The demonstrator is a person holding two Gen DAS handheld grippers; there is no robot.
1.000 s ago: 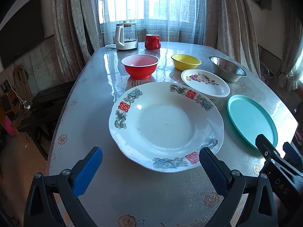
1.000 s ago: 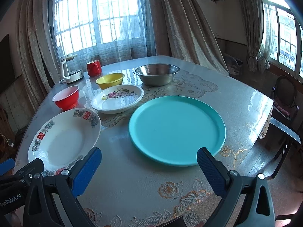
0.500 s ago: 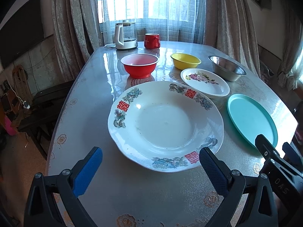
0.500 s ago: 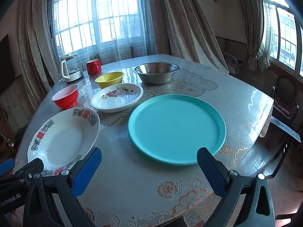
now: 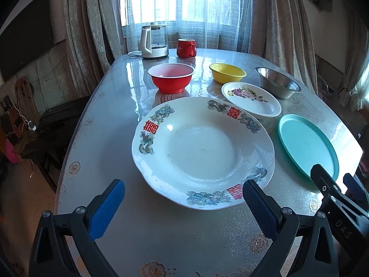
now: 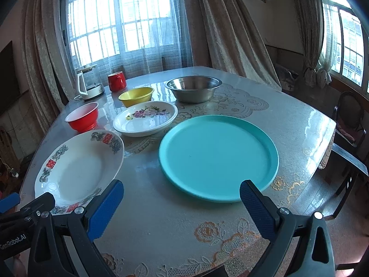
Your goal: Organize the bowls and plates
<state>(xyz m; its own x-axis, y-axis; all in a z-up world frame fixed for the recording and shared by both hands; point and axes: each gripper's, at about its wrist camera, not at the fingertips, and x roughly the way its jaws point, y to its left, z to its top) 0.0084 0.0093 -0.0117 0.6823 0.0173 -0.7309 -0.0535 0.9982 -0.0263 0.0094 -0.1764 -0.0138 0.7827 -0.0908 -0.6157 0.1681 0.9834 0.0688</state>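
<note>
Left wrist: left tongs [image 5: 182, 198] spread, empty, just short of the big white plate [image 5: 203, 150] on the table [image 5: 110, 120]. Right wrist: right tongs [image 6: 181, 199] spread, empty, before the teal plate [image 6: 218, 153]; floral plate [image 6: 145, 117] behind.

Left gripper [image 5: 182, 204]: jaws spread wide, nothing between them. Both blue pads [image 5: 106, 206] face inward, ribbed surfaces visible, mounted on black fingers with bolt heads showing. It is held low and level, pointing forward.

Right gripper [image 6: 181, 206]: jaws likewise spread wide and empty. Blue pads [image 6: 257, 210] sit symmetric on black fingers, pointing forward and slightly down.

The two grippers are side by side, near each other: each one's black frame shows at the edge of the other's wrist view. No hand or sleeve visible.
</note>
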